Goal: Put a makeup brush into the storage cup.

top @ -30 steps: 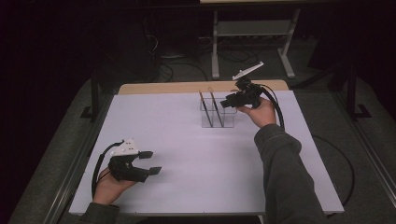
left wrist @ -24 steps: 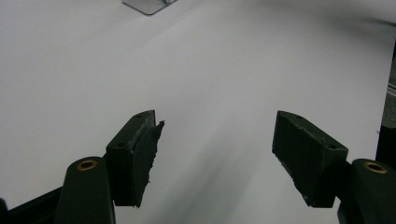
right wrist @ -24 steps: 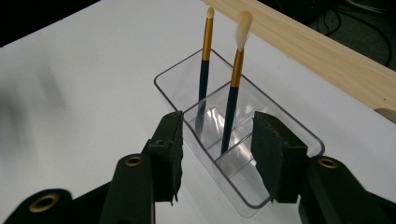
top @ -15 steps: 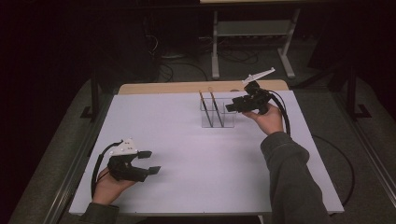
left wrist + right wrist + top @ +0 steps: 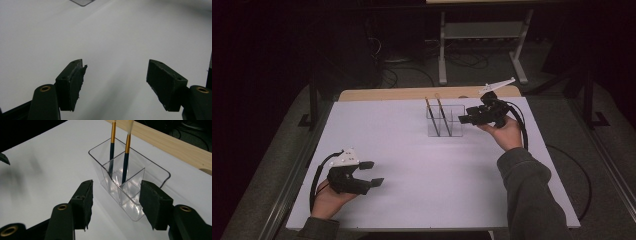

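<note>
Change since the earlier frame: right gripper (image 5: 468,119) has drawn back from over the clear holder (image 5: 446,121) toward the table's right side; its jaws have just been opening and nothing sits between them. Left gripper (image 5: 373,173) unchanged in place.

Item 1, left gripper. Rests low at the near left of the white table (image 5: 412,165), jaws spread wide (image 5: 115,82), empty. The holder lies far ahead of it and off to its right, well apart.

Item 2, clear holder. Divided compartments, standing upright, just ahead of the right gripper (image 5: 115,202) and slightly below its jaw line. The right hand is by far the nearer.

Item 3, 2 brushes. Brush 1 (image 5: 111,150) and brush 2 (image 5: 126,157) stand in the holder's far compartments, long axes near upright, leaning slightly, gold ferrules upward. They lie beyond the holder's near wall as the right gripper looks at them.

Item 4, right gripper. Jaws at a medium spread, empty, pointing level at the holder.

Views: the right gripper view gives the compartment walls and each brush's seat; the high view gives both hands' spacing from the holder. The left gripper view catches a corner of the holder (image 5: 81,2) at its top edge.
</note>
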The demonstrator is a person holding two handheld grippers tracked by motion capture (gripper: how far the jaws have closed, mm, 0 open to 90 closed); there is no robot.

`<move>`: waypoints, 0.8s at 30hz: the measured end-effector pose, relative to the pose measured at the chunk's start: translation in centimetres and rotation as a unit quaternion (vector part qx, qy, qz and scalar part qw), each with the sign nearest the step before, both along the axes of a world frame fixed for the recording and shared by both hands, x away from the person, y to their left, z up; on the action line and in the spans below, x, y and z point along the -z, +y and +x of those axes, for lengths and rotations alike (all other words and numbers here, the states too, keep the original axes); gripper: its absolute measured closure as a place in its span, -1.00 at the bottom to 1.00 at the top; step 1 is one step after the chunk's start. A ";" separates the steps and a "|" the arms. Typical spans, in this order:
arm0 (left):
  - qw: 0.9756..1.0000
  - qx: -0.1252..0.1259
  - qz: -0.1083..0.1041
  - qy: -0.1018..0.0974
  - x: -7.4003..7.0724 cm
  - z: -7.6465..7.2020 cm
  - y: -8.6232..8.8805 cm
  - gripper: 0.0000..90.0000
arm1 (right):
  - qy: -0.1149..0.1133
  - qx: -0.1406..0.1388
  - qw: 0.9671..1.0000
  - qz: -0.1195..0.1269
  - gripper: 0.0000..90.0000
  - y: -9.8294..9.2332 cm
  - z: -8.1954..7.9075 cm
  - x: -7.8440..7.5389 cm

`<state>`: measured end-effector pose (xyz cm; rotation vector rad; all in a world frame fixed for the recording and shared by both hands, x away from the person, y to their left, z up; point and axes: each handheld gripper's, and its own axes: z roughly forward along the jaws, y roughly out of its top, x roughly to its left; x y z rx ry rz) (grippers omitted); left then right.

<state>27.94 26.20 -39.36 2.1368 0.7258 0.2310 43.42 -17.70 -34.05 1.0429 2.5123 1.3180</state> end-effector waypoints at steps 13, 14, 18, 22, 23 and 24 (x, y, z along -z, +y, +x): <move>1.000 0.000 0.002 -0.002 0.1 0.0 0.0 -0.35 | -0.005 -0.004 1.000 0.006 -0.06 -0.7 -1.2 0.4; 1.000 -0.001 0.000 -0.002 0.1 0.0 0.1 -0.35 | -0.006 -0.005 1.000 0.008 -0.06 -0.7 -1.2 0.5; 1.000 -0.004 -0.002 0.000 0.1 0.0 0.1 -0.36 | -0.004 -0.004 1.000 0.007 -0.08 -0.8 -1.4 0.7; 1.000 -0.004 -0.001 -0.002 0.1 0.0 0.2 -0.36 | 0.001 -0.004 1.000 0.009 -0.10 -1.0 -1.6 0.8; 1.000 -0.004 -0.001 -0.002 0.1 0.0 0.2 -0.36 | 0.000 -0.004 1.000 0.010 -0.10 -1.0 -1.7 0.8; 1.000 -0.005 -0.001 -0.002 0.1 0.0 0.2 -0.36 | -0.001 -0.005 1.000 0.011 -0.10 -1.0 -1.8 0.8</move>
